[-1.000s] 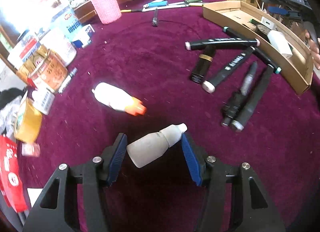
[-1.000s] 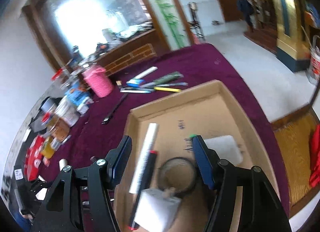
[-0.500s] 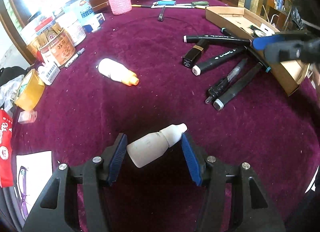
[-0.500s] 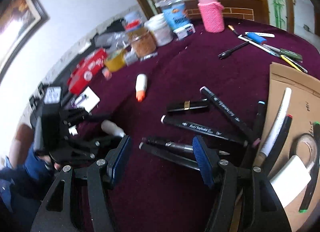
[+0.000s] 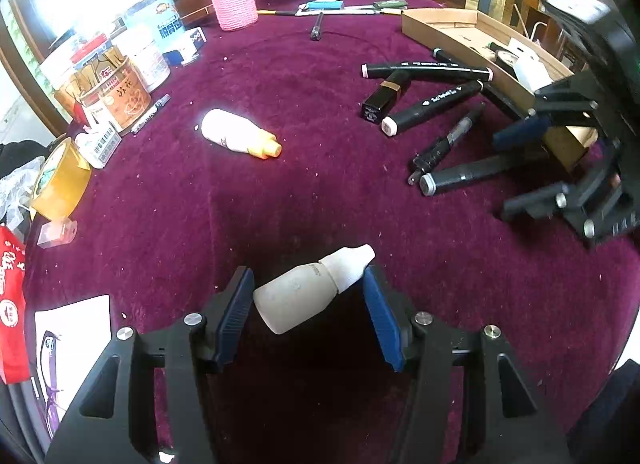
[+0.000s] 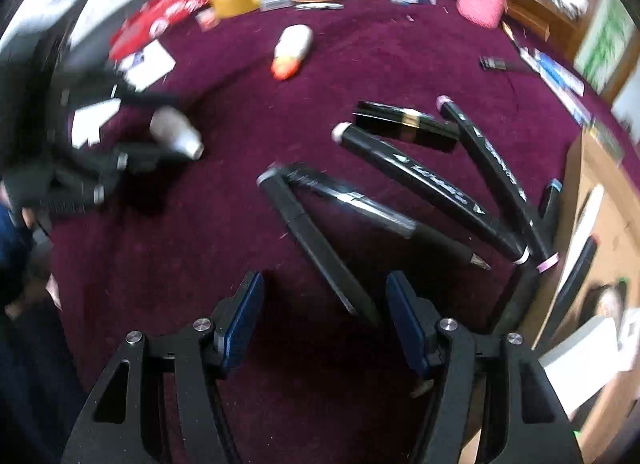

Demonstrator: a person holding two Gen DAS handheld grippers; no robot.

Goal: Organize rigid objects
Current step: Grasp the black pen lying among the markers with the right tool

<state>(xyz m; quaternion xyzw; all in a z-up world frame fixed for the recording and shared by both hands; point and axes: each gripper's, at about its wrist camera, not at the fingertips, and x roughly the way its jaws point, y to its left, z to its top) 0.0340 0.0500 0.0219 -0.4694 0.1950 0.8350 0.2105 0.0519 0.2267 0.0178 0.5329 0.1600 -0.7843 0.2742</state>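
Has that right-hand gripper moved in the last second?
Yes. The right gripper swung away from over the cardboard box to the black markers on the cloth.

White dropper bottle (image 5: 308, 290), tilted, clamped crosswise.

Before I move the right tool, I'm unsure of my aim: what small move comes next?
Probably ease the right tool forward and down over the marker. It's open and empty, and the marker's near end lies between its tips.
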